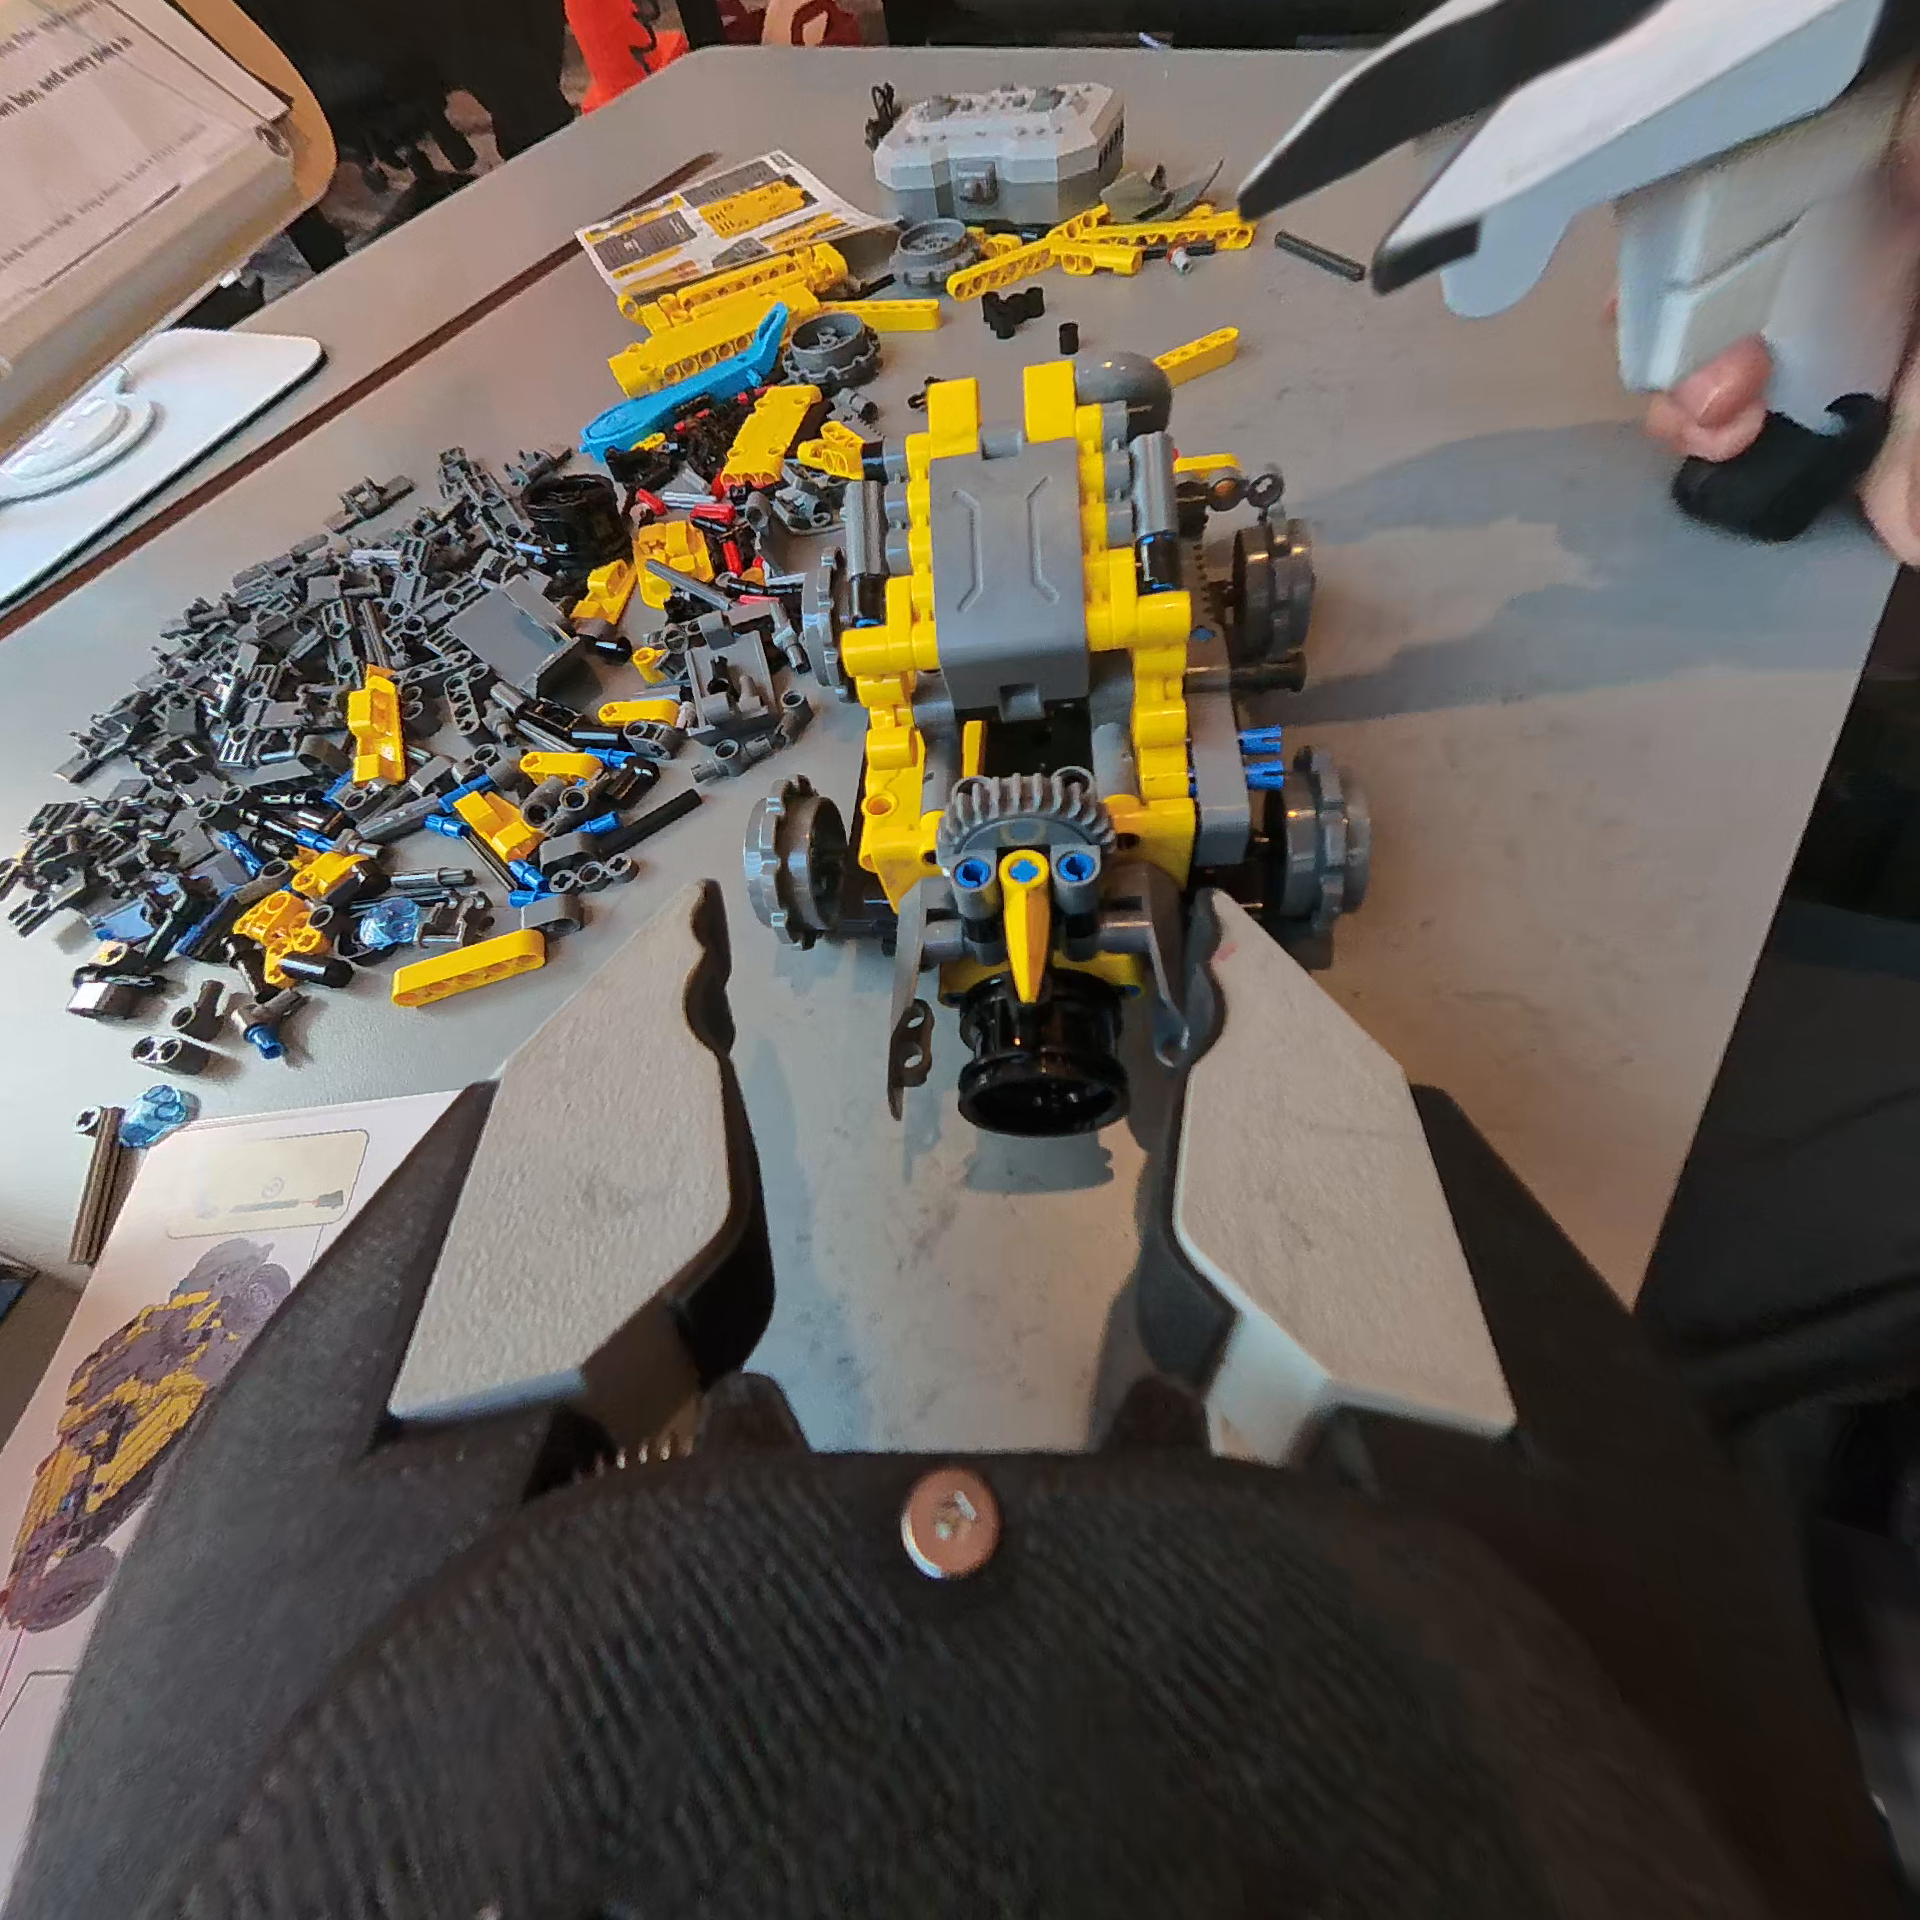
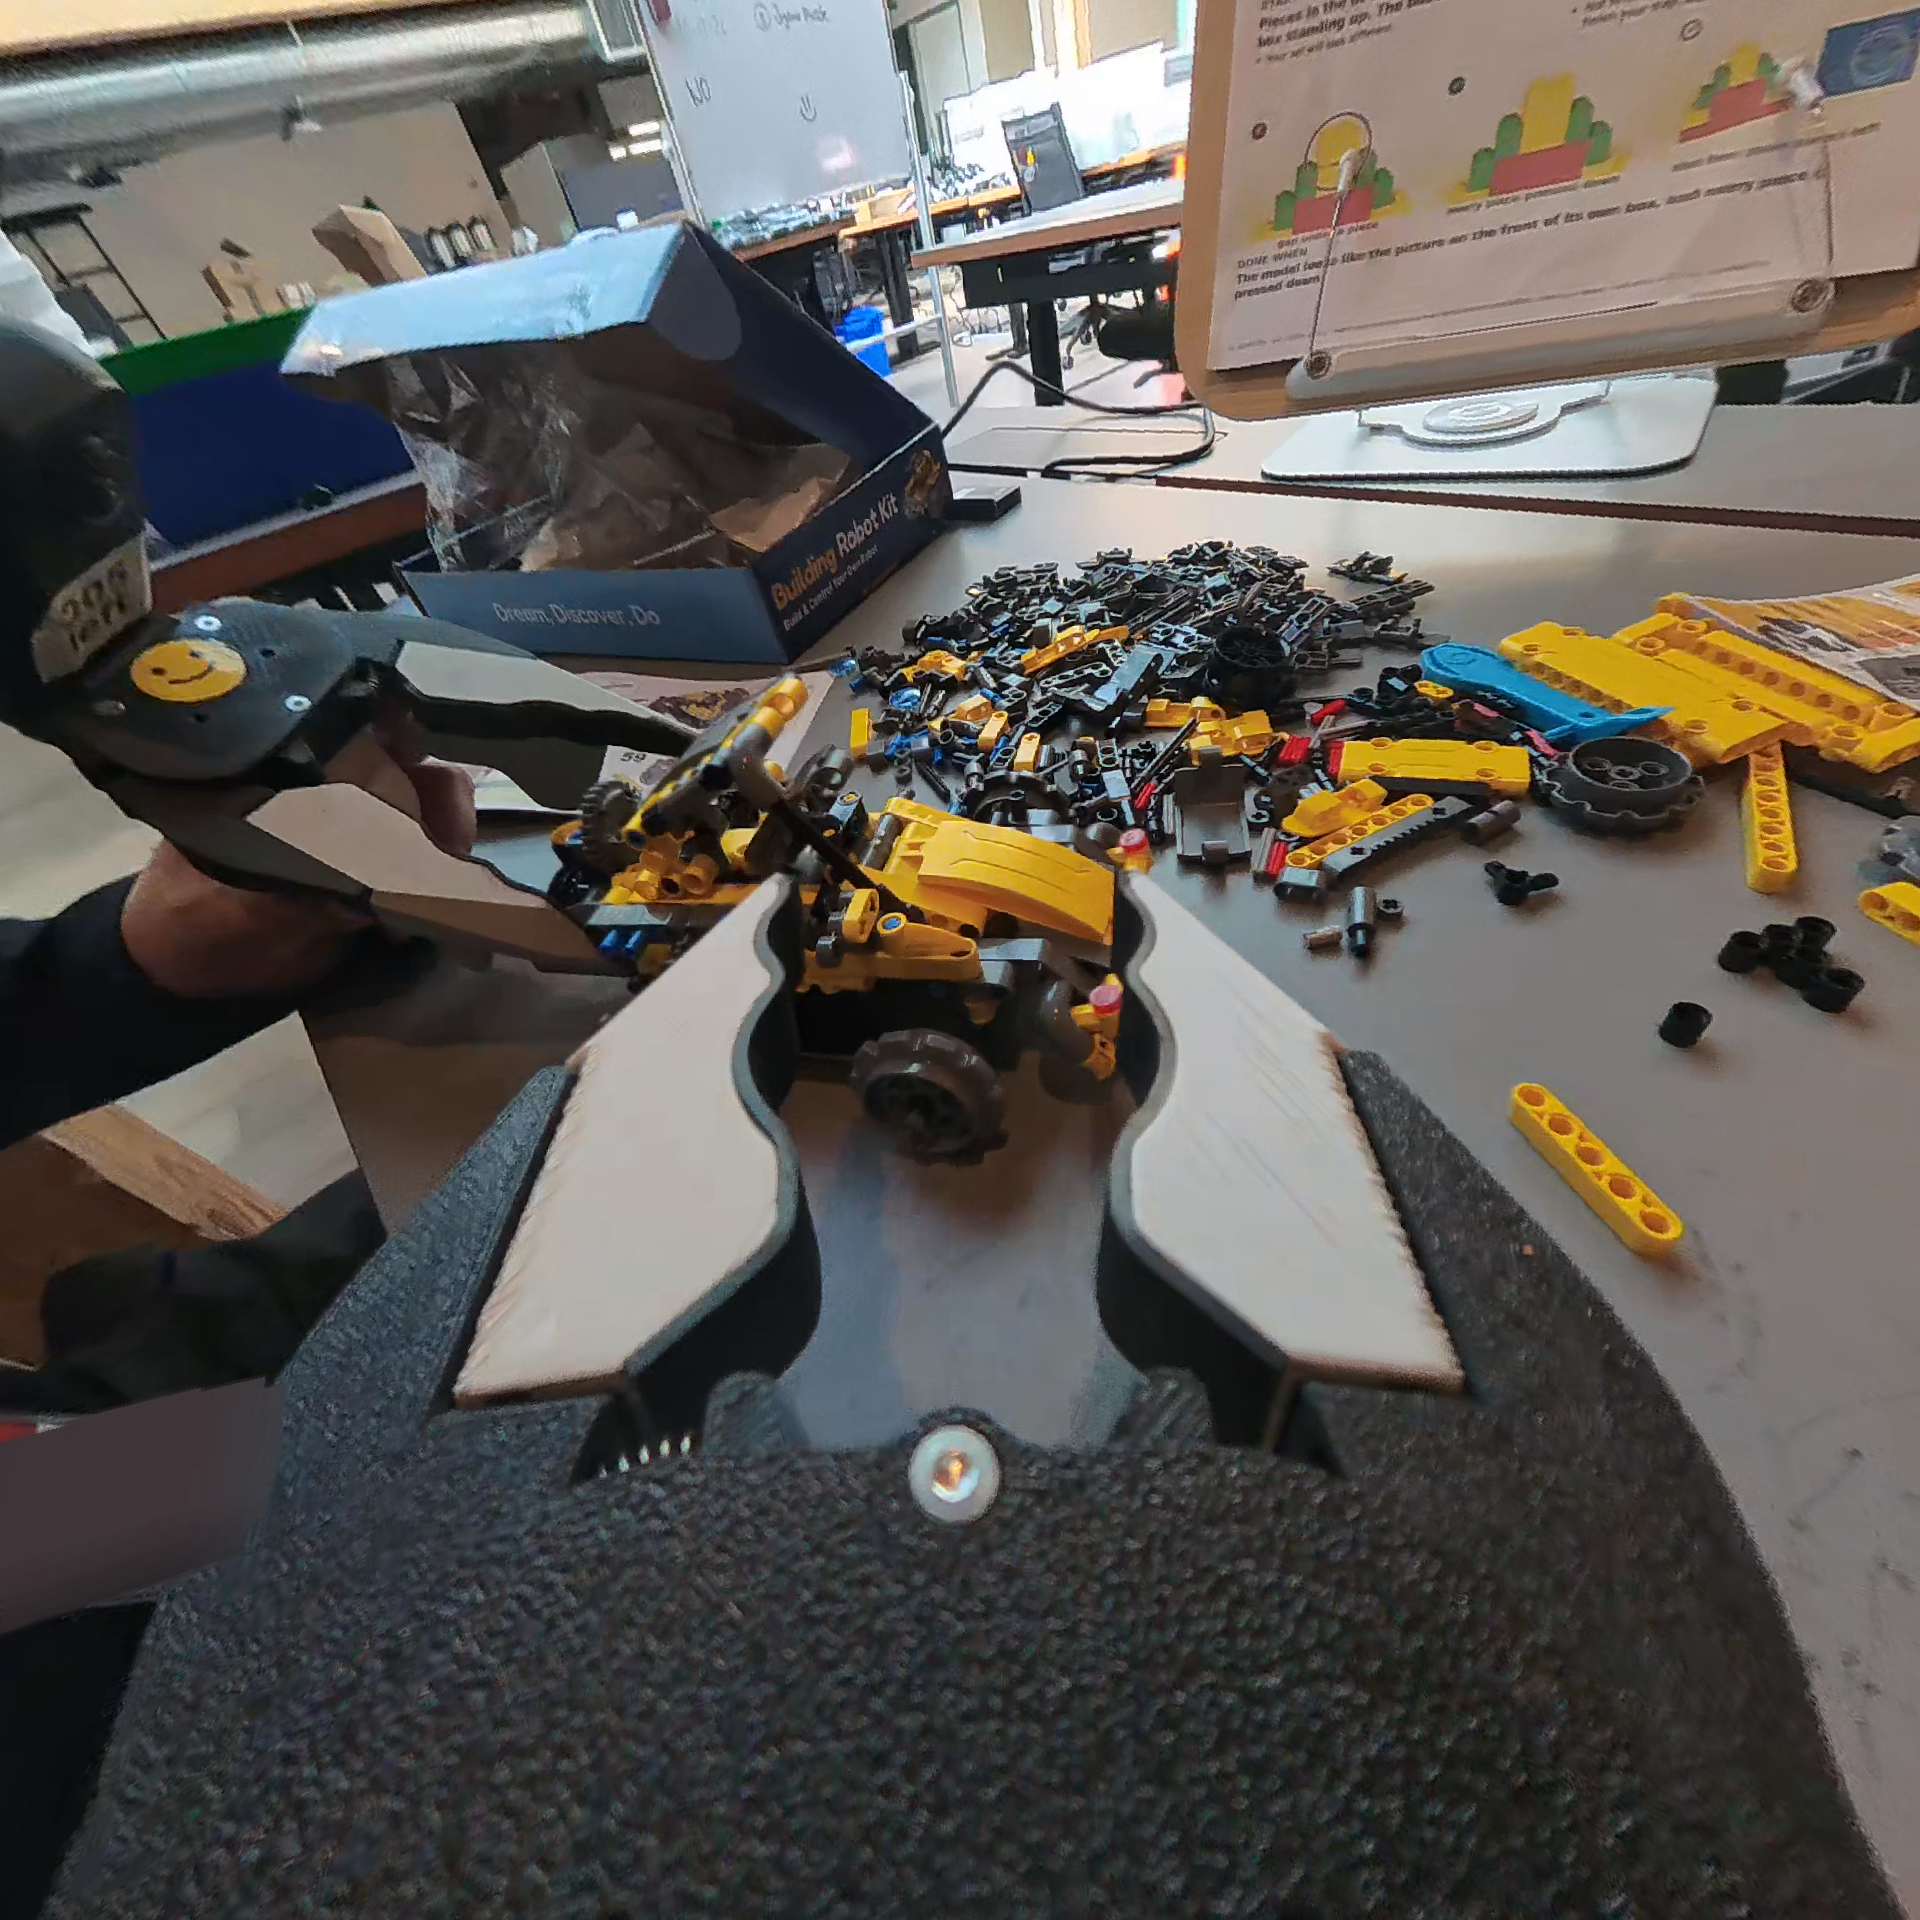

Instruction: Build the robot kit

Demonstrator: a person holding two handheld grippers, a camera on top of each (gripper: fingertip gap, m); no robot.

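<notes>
A yellow and grey brick-built vehicle (image 1: 1013, 623) with dark grey wheels stands on the grey table (image 1: 1507, 831). My left gripper (image 1: 956, 914) is open, its fingers on either side of the vehicle's near end, where a black hub (image 1: 1042, 1070) sticks out. Its right finger (image 1: 1278, 1039) is close against a grey lever on the model. In the right wrist view the vehicle (image 2: 935, 894) shows side on, beyond my open, empty right gripper (image 2: 951, 904), and the left gripper (image 2: 644, 852) straddles its left end. The right gripper (image 1: 1314, 234) hovers above the table's far right.
A pile of loose black, grey and yellow pieces (image 1: 364, 727) lies left of the vehicle. A grey battery box (image 1: 997, 145), a blue tool (image 1: 686, 390), an instruction booklet (image 1: 208, 1299), an open blue box (image 2: 665, 499) and a sheet on a stand (image 2: 1507, 208) surround it.
</notes>
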